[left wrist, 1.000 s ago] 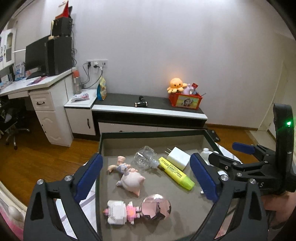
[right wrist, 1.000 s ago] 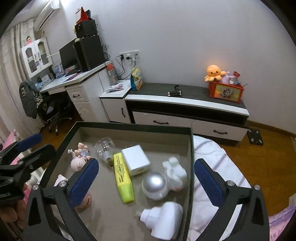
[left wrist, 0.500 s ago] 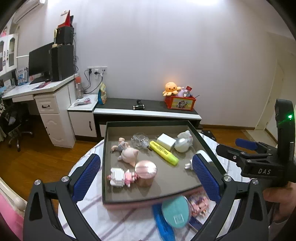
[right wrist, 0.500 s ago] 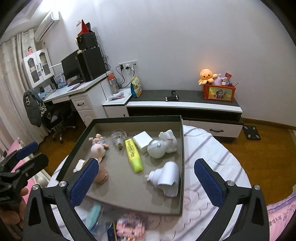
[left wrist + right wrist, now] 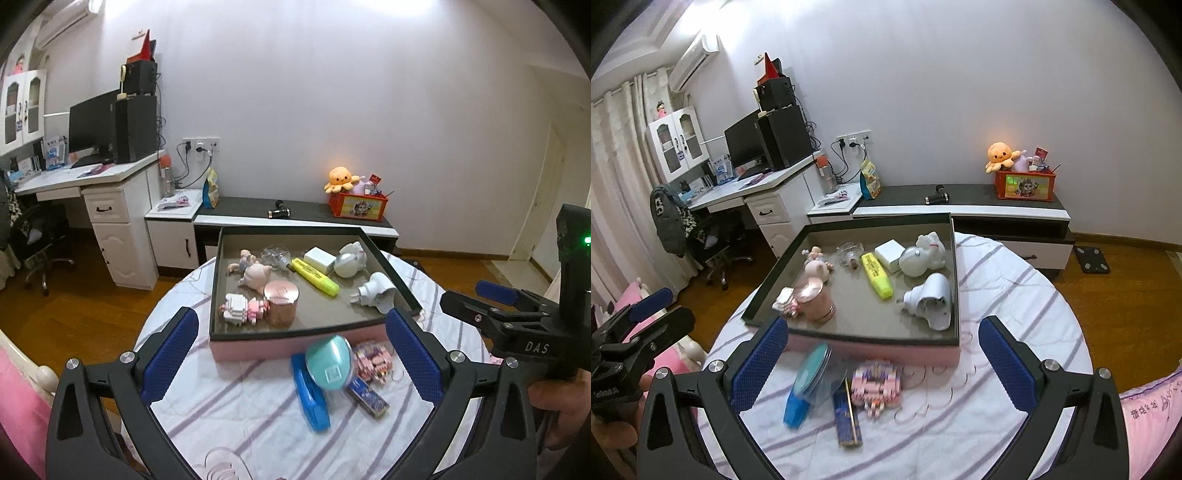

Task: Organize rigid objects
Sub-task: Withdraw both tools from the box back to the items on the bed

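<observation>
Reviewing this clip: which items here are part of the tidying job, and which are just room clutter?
Job items: tray; yellow highlighter, white plug, pink jar inside it; teal disc, blue case, pink block toy still on the table.

Clutter: orange octopus plush, monitor, office chair.

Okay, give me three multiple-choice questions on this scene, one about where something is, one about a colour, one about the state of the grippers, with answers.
1. Where is the teal round case?
A. inside the tray
B. on the tablecloth in front of the tray
C. on the floor

2. What colour is the highlighter in the tray?
A. yellow
B. red
C. black

3. How are the left gripper and right gripper?
A. both open and empty
B. both shut on toys
C. one holds the highlighter

Answers: 1 B, it lies outside the tray's near wall; 2 A, its body is bright yellow; 3 A, both pairs of fingers stand wide apart with nothing between.
</observation>
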Demonstrator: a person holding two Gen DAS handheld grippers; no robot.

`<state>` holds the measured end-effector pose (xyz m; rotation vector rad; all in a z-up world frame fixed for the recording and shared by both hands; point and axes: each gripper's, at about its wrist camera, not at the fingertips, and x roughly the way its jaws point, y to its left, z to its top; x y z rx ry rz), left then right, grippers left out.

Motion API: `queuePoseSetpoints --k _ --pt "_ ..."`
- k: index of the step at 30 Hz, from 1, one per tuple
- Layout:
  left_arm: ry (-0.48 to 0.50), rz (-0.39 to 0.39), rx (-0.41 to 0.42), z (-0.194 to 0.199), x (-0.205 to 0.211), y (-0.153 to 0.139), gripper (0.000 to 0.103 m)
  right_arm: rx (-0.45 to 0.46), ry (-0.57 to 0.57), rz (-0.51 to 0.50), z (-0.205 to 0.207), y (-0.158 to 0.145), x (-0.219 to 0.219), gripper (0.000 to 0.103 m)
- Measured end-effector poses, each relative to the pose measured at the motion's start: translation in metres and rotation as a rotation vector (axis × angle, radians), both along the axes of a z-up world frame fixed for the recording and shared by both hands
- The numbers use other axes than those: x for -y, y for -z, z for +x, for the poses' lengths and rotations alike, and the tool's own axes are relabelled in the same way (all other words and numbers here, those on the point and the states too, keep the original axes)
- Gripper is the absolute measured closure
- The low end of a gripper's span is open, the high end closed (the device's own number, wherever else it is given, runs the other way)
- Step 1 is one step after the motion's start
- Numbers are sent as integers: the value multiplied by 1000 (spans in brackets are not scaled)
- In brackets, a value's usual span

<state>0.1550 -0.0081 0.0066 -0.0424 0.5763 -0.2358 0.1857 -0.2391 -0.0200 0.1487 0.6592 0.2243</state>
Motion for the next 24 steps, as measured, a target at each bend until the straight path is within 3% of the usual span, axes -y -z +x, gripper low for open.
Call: queuePoseSetpoints --k 12,24 --pt "-28 -7 -23 -45 -6 10 0 -5 19 13 -56 8 13 0" --pt "-50 -13 -81 -64 -16 33 0 -26 9 5 -68 19 12 0"
